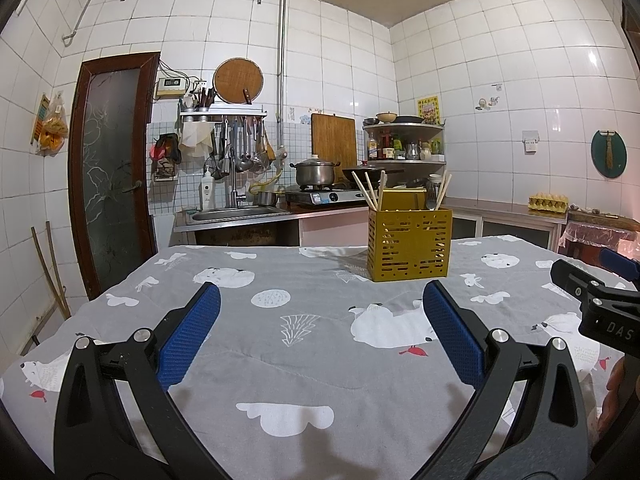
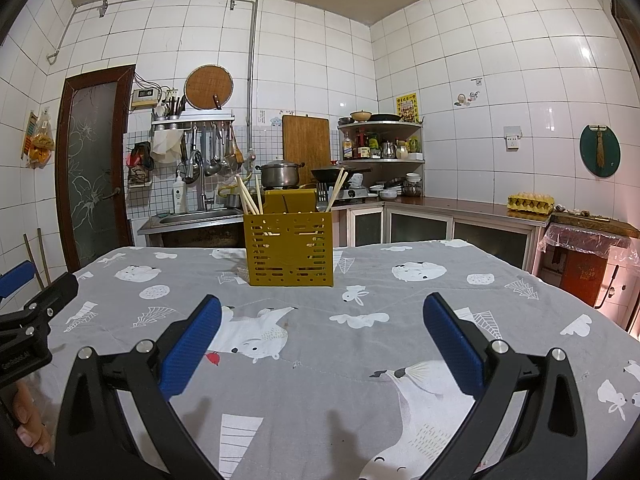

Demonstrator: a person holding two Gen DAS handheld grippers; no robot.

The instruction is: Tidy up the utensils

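Observation:
A yellow slotted utensil holder stands upright near the far edge of the table; it also shows in the right wrist view. Several wooden chopsticks stick up out of it, leaning left and right, also in the right wrist view. My left gripper is open and empty, above the cloth, short of the holder. My right gripper is open and empty, also short of the holder. Each gripper shows at the edge of the other's view.
The table wears a grey cloth with white animal prints. Behind it are a sink, a stove with a pot and wok, a corner shelf, and a counter with an egg tray.

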